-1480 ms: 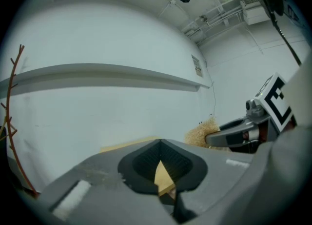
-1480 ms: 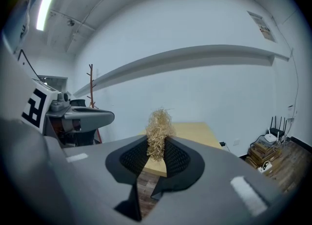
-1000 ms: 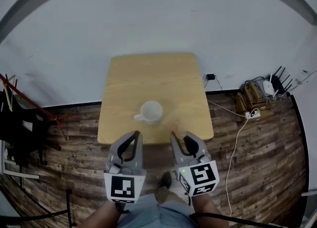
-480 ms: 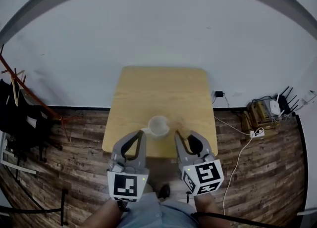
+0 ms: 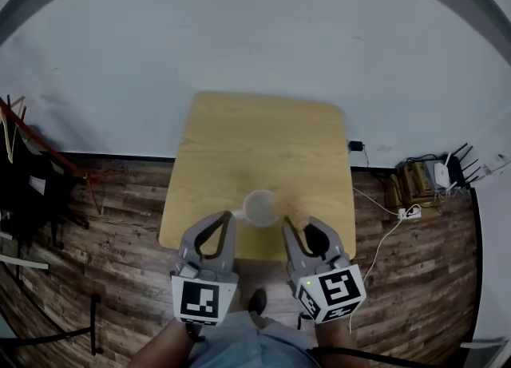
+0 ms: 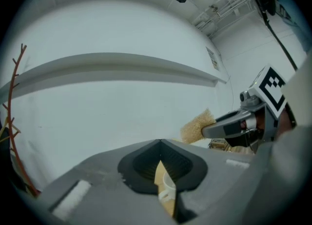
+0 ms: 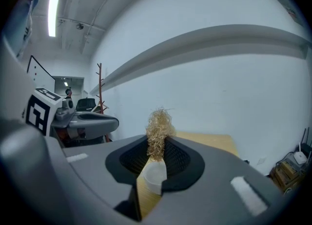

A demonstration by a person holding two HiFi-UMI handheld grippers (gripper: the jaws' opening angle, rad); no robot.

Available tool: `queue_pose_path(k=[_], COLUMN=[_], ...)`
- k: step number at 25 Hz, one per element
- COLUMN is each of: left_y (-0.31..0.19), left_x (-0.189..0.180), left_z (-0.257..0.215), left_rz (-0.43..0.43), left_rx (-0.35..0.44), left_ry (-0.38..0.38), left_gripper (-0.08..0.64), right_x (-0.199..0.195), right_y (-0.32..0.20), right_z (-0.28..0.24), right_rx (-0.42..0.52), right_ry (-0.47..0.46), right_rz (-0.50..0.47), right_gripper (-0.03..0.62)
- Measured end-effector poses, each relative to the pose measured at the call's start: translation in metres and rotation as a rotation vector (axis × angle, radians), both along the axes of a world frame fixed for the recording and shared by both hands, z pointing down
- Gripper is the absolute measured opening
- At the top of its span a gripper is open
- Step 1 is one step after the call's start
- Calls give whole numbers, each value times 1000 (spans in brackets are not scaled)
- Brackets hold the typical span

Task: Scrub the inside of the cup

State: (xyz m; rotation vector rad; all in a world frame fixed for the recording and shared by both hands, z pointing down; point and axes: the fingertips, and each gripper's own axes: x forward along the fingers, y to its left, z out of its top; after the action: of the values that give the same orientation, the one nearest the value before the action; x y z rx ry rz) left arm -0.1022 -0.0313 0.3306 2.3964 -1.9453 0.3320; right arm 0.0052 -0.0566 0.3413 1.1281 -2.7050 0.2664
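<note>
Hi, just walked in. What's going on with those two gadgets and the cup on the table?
A person stands at a small wooden table with a handheld tool in each hand. The right tool is clamped on a tan, fibrous scrubbing pad, held close to a white cup near the table's front edge. The left tool is shut and empty, short of the cup. The pad is not yet inside the cup.

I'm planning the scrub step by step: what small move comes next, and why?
Probably open the left gripper: it is shut and empty, the white cup stands unheld on the table, and the right gripper grips the fibrous scrubber.
</note>
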Motion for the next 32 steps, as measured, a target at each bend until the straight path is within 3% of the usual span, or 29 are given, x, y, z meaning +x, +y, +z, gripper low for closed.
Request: queue_pose_path(k=[9,17,23,32], left_y=[-19,-33,-37,-40], left_x=[-10,-30,-28,-14], left_z=[56,129,167,173], left_rz=[89,225,428,714], left_rx=[-58,-101,-122,-73], left_ry=[58,107,166,61], left_gripper=[21,21,26,149], right_x=[-16,-36,-37,-31], right_y=[-7,1,-7,-16], right_z=[49,86,108,125], right_rx=[-132,-207,-248,-283], right_ry=[38,-12,-2,30], right_rz=[-7,-82,-76,-47], right_gripper=[77,77,77,77])
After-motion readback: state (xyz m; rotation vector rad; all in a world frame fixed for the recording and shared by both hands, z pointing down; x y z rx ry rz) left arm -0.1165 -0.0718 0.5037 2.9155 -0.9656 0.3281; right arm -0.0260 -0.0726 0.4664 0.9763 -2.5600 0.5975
